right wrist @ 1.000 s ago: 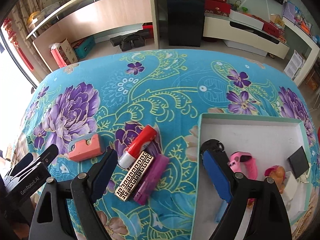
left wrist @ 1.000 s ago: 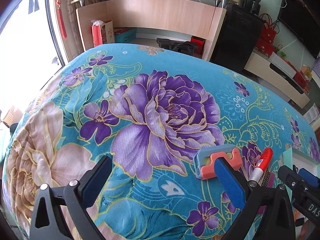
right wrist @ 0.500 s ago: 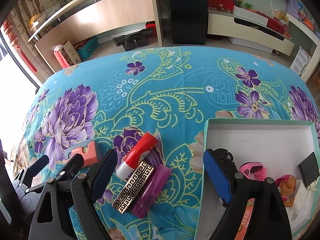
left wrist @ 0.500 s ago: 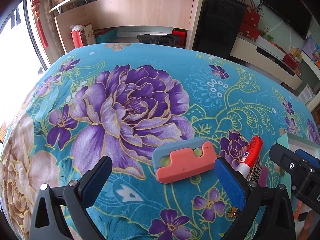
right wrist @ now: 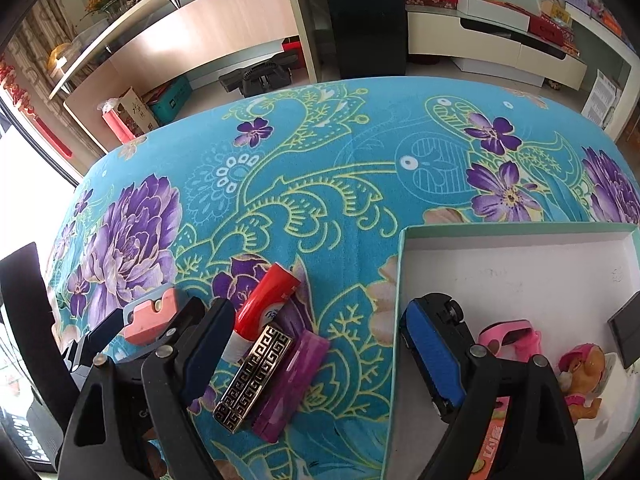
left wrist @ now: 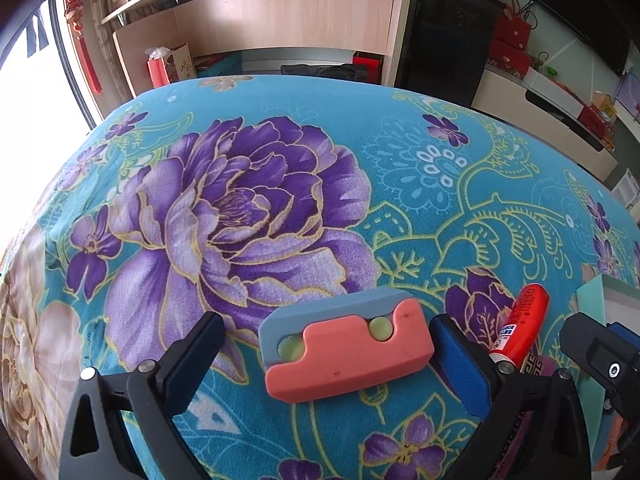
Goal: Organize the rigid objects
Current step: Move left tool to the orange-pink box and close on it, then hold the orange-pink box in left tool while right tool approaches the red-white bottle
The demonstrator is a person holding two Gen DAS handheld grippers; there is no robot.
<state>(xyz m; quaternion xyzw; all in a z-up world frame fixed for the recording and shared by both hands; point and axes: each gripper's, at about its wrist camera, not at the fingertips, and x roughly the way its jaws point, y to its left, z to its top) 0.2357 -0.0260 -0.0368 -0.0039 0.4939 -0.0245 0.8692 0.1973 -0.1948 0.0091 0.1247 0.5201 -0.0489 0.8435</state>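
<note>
Looking down the left wrist view first: the left gripper (left wrist: 326,354) has its jaws spread wide, and the pink-and-blue block (left wrist: 346,354) sits flat on the flowery blue cloth (left wrist: 400,152) right between them. The right-side finger looks just beside the block's end, maybe touching, hard to say; the other finger is well clear of it. Nothing's pinched. Off to the right of that is the red tube (left wrist: 520,326), lying tilted on the cloth, and at the frame's right edge the other gripper's black body pokes in beside a corner of the white tray (left wrist: 592,296).

Right wrist view: the right gripper (right wrist: 316,350) is also spread wide and holding nothing. Between its fingers on the cloth lie the red tube (right wrist: 262,310), a gold-patterned bar (right wrist: 254,378) and a purple case (right wrist: 292,386), the three bunched side by side. The blue-padded finger hangs over the tray's (right wrist: 520,236) near left corner. Inside the tray, toward its near edge, there's a pink thing (right wrist: 514,338), a small toy dog (right wrist: 584,376) and a dark flat panel (right wrist: 626,328) at the right. The pink-and-blue block (right wrist: 150,318) shows far left with the left gripper's fingers around it.
</note>
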